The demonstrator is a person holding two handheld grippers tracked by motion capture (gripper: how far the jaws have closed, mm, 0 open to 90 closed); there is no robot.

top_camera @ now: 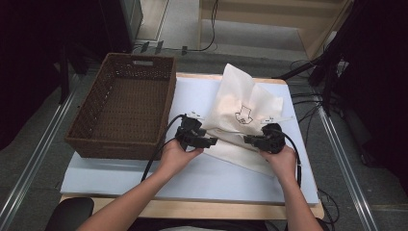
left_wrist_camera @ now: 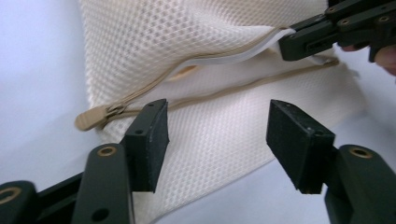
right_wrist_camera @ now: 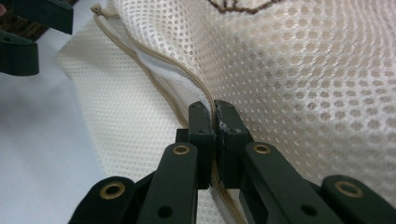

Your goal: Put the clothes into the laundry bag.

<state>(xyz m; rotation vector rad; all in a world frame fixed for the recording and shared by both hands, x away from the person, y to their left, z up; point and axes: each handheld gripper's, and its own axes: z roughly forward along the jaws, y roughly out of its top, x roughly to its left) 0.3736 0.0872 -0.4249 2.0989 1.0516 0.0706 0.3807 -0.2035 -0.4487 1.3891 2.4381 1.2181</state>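
A cream mesh laundry bag (top_camera: 243, 108) with a tan zipper lies on the white table mat, its top bunched up. My right gripper (top_camera: 250, 140) is shut on the upper edge of the bag's zipper opening (right_wrist_camera: 205, 95) and holds it up. My left gripper (top_camera: 210, 141) stands open at the bag's left end. In the left gripper view its jaws straddle the mesh (left_wrist_camera: 219, 135), with the tan zipper pull (left_wrist_camera: 91, 118) just left of the left jaw. The zipper is open, its two tan tapes apart. The right gripper (left_wrist_camera: 299, 44) shows at the top right of that view.
A dark brown wicker basket (top_camera: 84, 130) stands empty on the table's left side, close to my left hand. The white mat (top_camera: 202, 178) extends toward the front edge. Cables and stands lie on the floor to the right.
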